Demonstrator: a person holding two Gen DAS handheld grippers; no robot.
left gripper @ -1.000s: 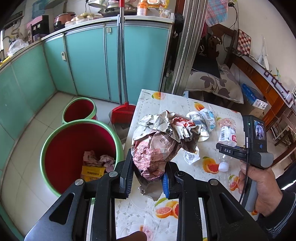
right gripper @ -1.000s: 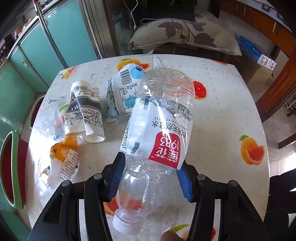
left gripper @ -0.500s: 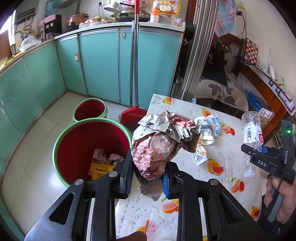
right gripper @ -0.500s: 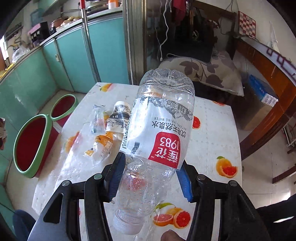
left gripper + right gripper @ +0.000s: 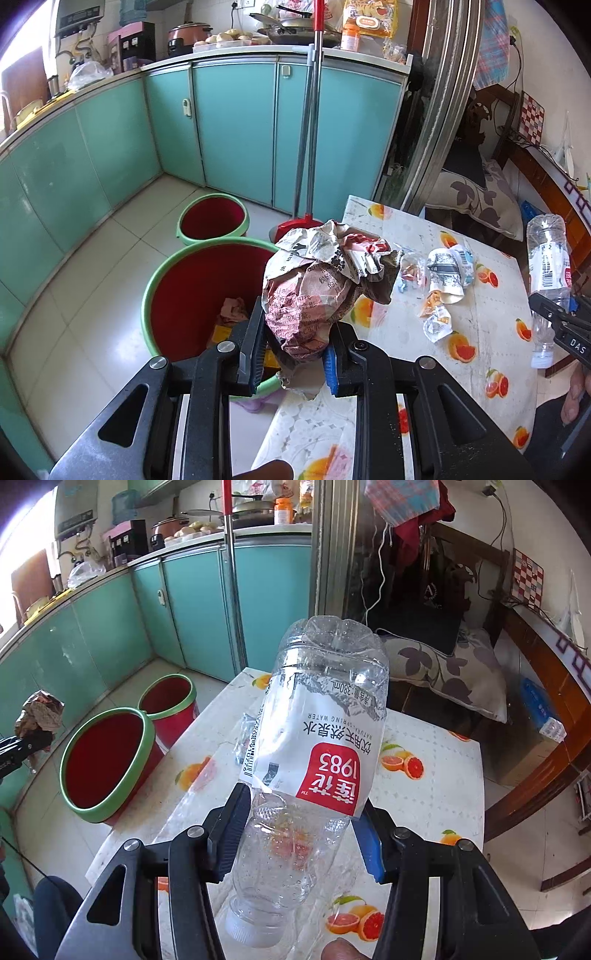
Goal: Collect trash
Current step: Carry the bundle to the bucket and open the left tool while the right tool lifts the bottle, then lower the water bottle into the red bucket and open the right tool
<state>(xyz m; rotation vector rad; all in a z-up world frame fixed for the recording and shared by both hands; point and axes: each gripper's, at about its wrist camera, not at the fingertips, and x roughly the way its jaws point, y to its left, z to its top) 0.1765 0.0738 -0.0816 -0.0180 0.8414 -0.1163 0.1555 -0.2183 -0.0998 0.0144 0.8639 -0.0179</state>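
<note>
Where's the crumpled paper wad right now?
Left wrist view, centre: the paper wad is clamped in the left gripper, at the table's left edge beside the big red bin.

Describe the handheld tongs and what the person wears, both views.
Both are black plastic tongs with triangular cut-outs, silver pivot bolts and blue pads behind ribbed black faces: left tongs, right tongs. White "DAS" lettering marks the right tongs' side in the left view. A dark sleeve shows at the right hand.

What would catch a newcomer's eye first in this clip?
The left gripper grips a crumpled paper wad near the large red bin on the floor. The right gripper clamps an empty water bottle, cap down, above the fruit-print table.
</note>
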